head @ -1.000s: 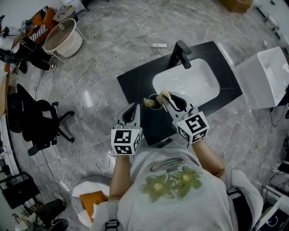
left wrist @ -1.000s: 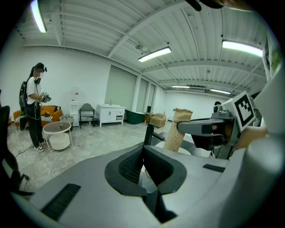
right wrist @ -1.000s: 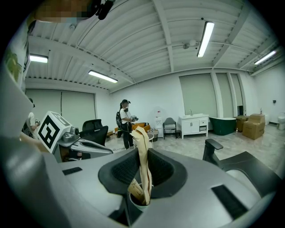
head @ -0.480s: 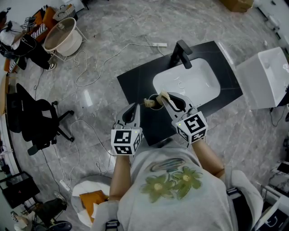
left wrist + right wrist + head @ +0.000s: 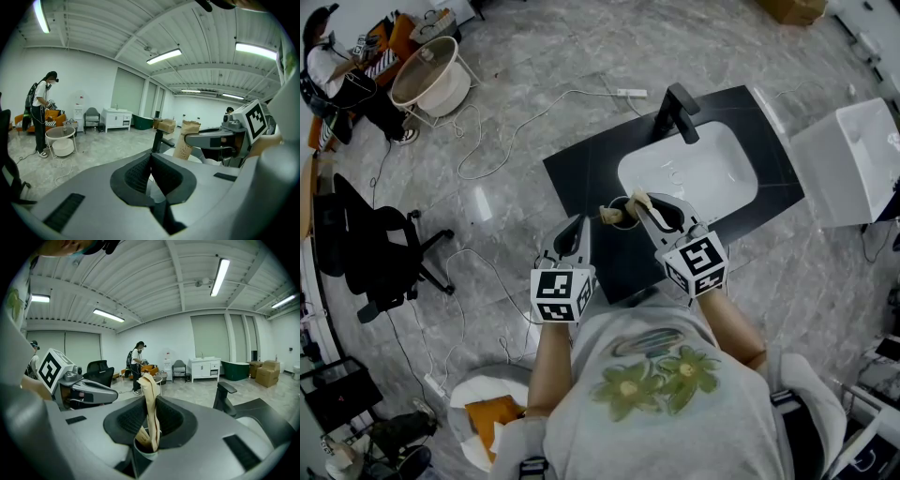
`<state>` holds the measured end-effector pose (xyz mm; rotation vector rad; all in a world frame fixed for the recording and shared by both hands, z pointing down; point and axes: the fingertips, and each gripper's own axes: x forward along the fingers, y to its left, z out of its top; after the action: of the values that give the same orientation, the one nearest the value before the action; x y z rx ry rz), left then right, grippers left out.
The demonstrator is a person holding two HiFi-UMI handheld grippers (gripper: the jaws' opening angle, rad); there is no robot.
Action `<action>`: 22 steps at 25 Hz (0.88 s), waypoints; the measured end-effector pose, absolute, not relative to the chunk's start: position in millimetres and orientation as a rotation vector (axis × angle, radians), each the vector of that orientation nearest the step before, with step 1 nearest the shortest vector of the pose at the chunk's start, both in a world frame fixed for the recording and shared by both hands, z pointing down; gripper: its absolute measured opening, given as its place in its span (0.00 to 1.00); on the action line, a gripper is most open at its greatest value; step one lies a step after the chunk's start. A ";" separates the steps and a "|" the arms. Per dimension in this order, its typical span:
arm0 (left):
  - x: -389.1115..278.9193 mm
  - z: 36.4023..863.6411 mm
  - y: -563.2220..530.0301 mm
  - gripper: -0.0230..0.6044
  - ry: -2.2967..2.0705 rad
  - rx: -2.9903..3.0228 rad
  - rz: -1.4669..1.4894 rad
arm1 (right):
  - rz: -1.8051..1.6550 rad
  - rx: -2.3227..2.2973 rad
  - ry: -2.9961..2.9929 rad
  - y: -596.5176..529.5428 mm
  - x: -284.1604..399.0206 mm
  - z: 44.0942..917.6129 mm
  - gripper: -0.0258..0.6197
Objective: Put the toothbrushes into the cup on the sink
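Observation:
A dark cup (image 5: pixel 622 214) stands on the black sink counter (image 5: pixel 581 173), left of the white basin. My right gripper (image 5: pixel 644 208) is shut on a toothbrush in a beige paper wrapper (image 5: pixel 151 408), held upright with its lower end inside the cup (image 5: pixel 145 450). A second wrapped toothbrush (image 5: pixel 141 437) leans in the cup and sticks out to the left (image 5: pixel 607 215). My left gripper (image 5: pixel 577 225) is shut with nothing in it (image 5: pixel 151 161), hovering over the counter's front edge, left of the cup.
A black faucet (image 5: pixel 675 111) stands behind the white basin (image 5: pixel 694 173). A white cabinet (image 5: pixel 853 159) is to the right. Cables (image 5: pixel 516 131), an office chair (image 5: pixel 375 253) and a round white tub (image 5: pixel 431 75) are on the floor to the left.

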<state>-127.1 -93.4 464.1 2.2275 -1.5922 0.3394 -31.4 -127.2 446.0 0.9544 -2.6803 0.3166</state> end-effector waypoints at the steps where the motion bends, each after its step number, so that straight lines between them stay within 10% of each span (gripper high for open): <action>1: -127.4 464.1 -93.5 0.07 -1.591 2.227 0.340 | 0.317 0.955 -2.677 -127.4 -31.7 446.6 0.16; 22: -125.6 462.9 -95.0 0.07 -1.588 2.228 0.342 | 0.367 0.963 -2.679 -130.3 -33.3 456.3 0.16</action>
<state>-125.6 -95.0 462.9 2.2275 -1.5878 0.3419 -33.3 -130.3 456.3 0.9632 -2.6792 0.3674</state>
